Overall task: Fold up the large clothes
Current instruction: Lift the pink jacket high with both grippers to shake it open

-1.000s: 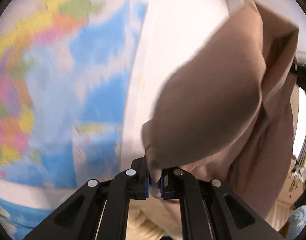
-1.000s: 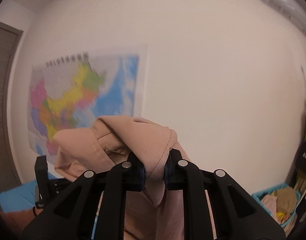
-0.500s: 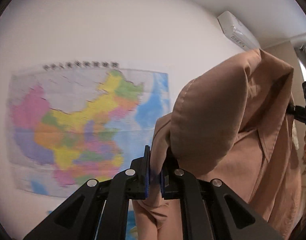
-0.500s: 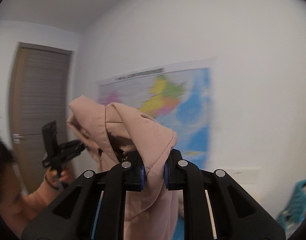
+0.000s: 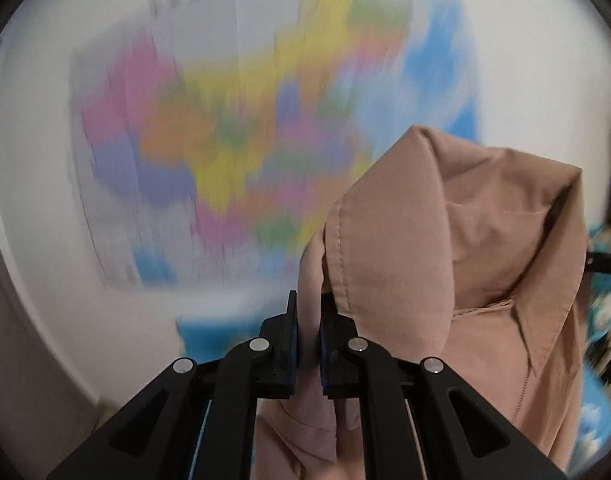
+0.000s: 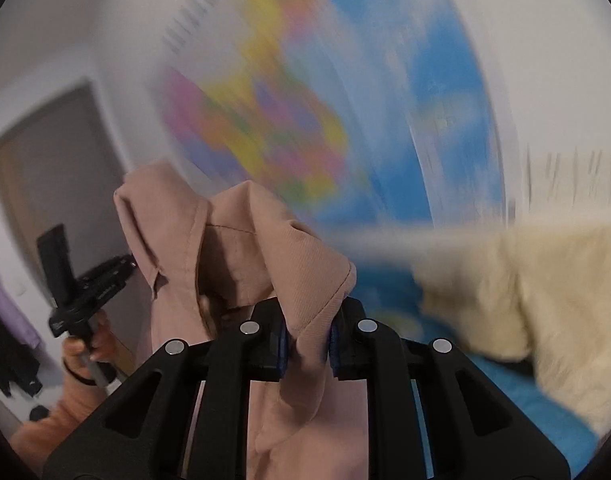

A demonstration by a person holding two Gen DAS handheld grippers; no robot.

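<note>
Both grippers raised, pinching pink garment (image 5: 485,248)

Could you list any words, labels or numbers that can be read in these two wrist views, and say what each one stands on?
None can be read.
Wall map: a row of dark characters along its top edge, too blurred to read.
Left gripper, seen from the right wrist: small pale print on its black body, too small to read.

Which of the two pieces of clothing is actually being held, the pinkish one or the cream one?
The pinkish-tan garment: both the right gripper and left gripper pinch it. The fluffy cream garment lies untouched off to the right.
</note>
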